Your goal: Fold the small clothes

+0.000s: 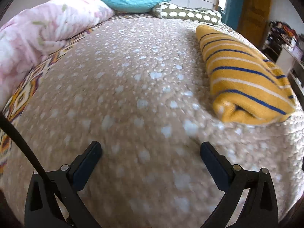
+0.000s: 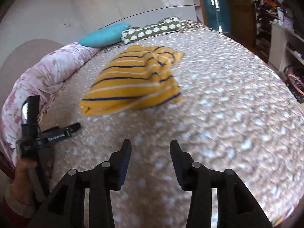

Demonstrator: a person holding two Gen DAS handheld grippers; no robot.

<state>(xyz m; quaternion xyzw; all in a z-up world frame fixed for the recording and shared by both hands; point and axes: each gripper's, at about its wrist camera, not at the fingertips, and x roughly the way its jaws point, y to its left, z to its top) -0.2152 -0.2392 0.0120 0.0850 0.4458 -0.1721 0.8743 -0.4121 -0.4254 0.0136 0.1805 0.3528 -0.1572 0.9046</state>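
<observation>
Yellow striped garment (image 2: 133, 79) lies loosely folded on the bedspread (image 2: 228, 114) — both grippers, left (image 1: 151, 148) and right (image 2: 150, 146), spread empty — a careless pinch could undo it.

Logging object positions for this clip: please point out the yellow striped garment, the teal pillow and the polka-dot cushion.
yellow striped garment (image 2: 131, 81): right wrist view, middle of its top.
teal pillow (image 1: 133, 1): left wrist view, centre.
polka-dot cushion (image 2: 152, 30): right wrist view, middle.

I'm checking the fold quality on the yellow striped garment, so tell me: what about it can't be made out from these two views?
- Left wrist view: the yellow striped garment has its right edge cut off near the frame rim; motion blur smears its near end.
- Right wrist view: the garment is blurred, so layer count and garment type are unclear.
- Underside: hidden against the blanket in both.
</observation>
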